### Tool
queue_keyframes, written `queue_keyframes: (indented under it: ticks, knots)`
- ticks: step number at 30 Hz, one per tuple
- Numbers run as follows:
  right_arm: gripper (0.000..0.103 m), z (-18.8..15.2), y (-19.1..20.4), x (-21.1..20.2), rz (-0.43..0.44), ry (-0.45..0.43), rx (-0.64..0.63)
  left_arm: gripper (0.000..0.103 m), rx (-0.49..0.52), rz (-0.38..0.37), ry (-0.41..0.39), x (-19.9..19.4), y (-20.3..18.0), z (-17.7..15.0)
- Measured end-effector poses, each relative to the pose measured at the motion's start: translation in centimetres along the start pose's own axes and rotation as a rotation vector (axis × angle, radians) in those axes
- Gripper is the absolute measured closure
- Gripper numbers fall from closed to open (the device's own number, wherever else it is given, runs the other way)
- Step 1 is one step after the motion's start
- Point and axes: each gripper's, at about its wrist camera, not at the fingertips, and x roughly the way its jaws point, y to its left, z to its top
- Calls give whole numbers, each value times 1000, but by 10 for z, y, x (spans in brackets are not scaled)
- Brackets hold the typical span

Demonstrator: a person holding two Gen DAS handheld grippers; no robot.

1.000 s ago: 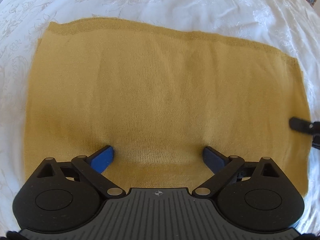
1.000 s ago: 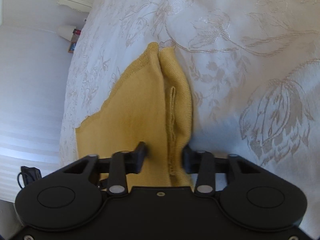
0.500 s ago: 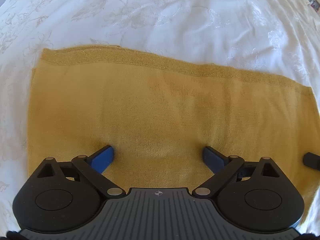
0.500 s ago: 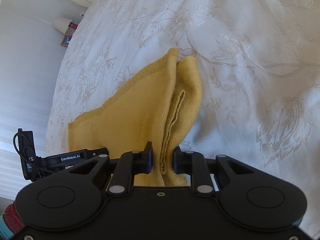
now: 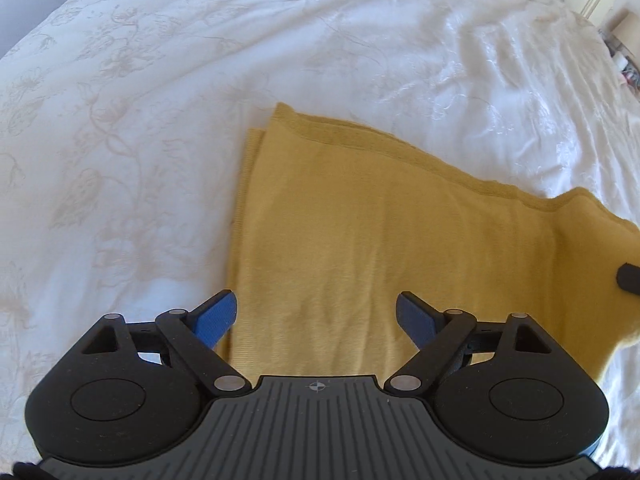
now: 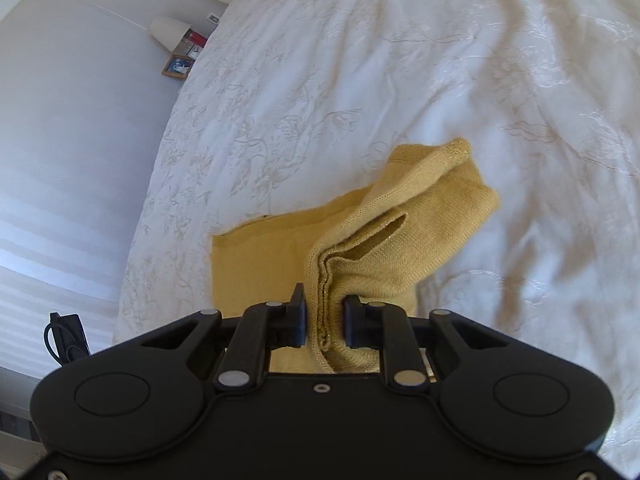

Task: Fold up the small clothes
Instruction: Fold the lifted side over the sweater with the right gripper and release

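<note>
On a bed covered by a white embroidered bedspread (image 5: 360, 40), the left wrist view showed a mustard knit garment (image 5: 380, 248) lying flat. The left tool (image 5: 316, 316) hung above its near edge, blue pads apart and closing, gripping nothing. In the right wrist view, the right tool (image 6: 325, 322) was clenched on a bunched fold of the garment (image 6: 400, 248), lifted off the bedspread (image 6: 440, 60).

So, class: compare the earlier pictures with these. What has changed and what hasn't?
The right gripper closed on the garment's end and lifted it off the bedspread, starting a fold. The left gripper shifted toward the garment's left edge, jaws now closing on nothing. The rest of the garment stayed flat.
</note>
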Motion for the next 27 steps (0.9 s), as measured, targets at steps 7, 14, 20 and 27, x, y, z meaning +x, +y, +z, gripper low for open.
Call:
queue_keyframes:
  ticks: [7,14,20,27]
  knots:
    - [76,-15,64,50,59,39,-43,16,-18,4,-4,-17,53,-9]
    - [76,-35,101,115,66,82,-47,16,-28,10,18,-24,97,-23]
    - [75,-49,124,147,15,108,-84,16,-35,9,27,-26,122,-27]
    - [57,-56,133,160,58,124,-84,16,-28,-2,23,-26,129,-22]
